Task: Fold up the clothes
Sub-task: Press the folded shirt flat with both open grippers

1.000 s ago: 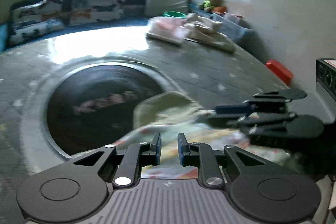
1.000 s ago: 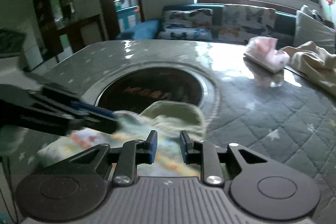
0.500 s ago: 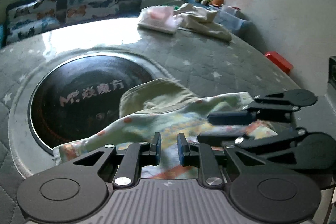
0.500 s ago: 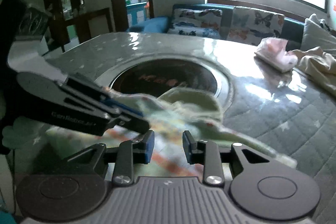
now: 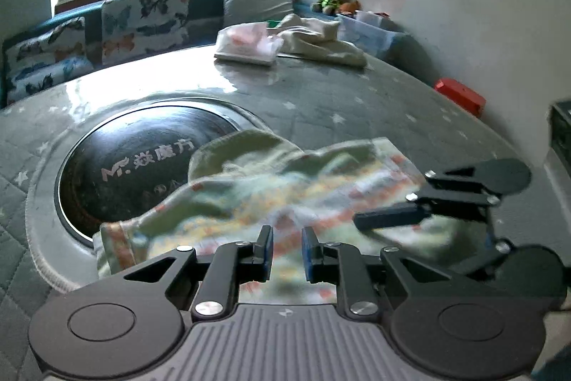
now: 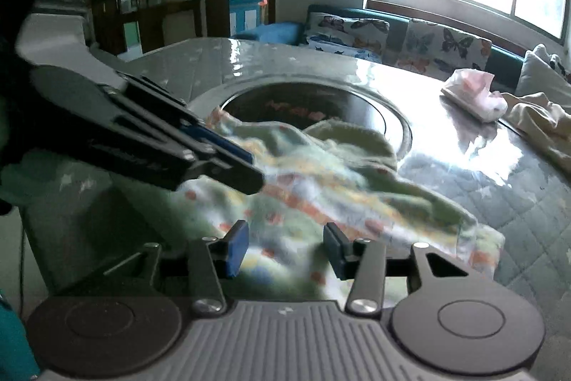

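A room with a bright window and a sofa with butterfly cushions (image 5: 142,20) surrounds a large round counter (image 5: 321,102) that has a grey quilted cover with small stars. In the middle of the counter sits a dark round plate (image 5: 132,166) with white letters on it. At the far side lie a pink folded cloth (image 5: 246,45) and a cream cloth (image 5: 321,41), touching each other.

The task's thing is a small garment (image 5: 271,195) in pale green with orange and yellow print. It lies crumpled on the near part of the counter, and its far edge covers part of the dark plate.

The left gripper (image 5: 287,249) has its pads close together with a narrow gap, and the garment's near edge is right under and between them; whether they really pinch the cloth I cannot tell. The right gripper (image 6: 283,250) is opening, its pads stand clearly apart above the garment, and the cloth lies below the gap without being pressed. In each view the other gripper reaches over the garment from the side.
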{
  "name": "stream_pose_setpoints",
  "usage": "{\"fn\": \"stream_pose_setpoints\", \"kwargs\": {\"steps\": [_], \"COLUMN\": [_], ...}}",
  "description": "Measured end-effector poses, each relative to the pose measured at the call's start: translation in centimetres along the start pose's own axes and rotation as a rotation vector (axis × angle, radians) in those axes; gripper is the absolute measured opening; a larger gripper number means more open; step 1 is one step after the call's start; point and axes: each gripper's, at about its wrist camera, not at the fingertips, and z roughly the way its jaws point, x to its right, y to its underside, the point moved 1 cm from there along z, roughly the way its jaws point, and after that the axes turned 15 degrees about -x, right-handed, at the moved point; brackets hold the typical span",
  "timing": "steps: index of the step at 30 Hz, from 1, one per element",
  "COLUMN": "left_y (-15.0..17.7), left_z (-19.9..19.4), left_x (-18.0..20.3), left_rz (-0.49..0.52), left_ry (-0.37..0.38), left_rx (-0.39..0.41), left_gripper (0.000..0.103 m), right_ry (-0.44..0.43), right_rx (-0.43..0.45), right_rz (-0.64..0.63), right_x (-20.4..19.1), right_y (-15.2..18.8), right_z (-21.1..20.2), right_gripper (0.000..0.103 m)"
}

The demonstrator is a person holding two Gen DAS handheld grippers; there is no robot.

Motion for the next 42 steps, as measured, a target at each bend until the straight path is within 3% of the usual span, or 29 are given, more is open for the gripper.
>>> {"fn": "stream_pose_setpoints", "kwargs": {"steps": [5,23,31,36,42], "left_y": [2.1,5.5,5.4,5.7,3.5], "left_z": [-0.7,-1.8,-2.3,-2.5,-2.6], "left_x": [0.7,-2.2,-2.3,-3.2,-4.2], "left_rz": [-0.009,-0.159,-0.162,-0.197,-0.209], "left_ry": [-0.006,-0.04,-0.05,-0.04,-0.043], "left_rx": [0.003,0.012,0.013,0.004,0.034], "left_gripper": [0.019,0.021,0.021,0.021,0.021], "right_ry": [0.032,0.148,0.158,0.145,0.126], "right_rx": [0.038,-0.004,0.057,0.003,0.03], "right_rz": [0.001,0.164,0.178,0.2,0.192], "right_x": [-0.7,2.9,3.2,4.2,4.9], "right_y": [0.7,6.5,5.0,5.2,3.6], "right_z": [-1.6,-4.1,-4.8,-3.2,-3.2], "right_gripper": [0.048,0.046,0.046,0.047,0.047]}}
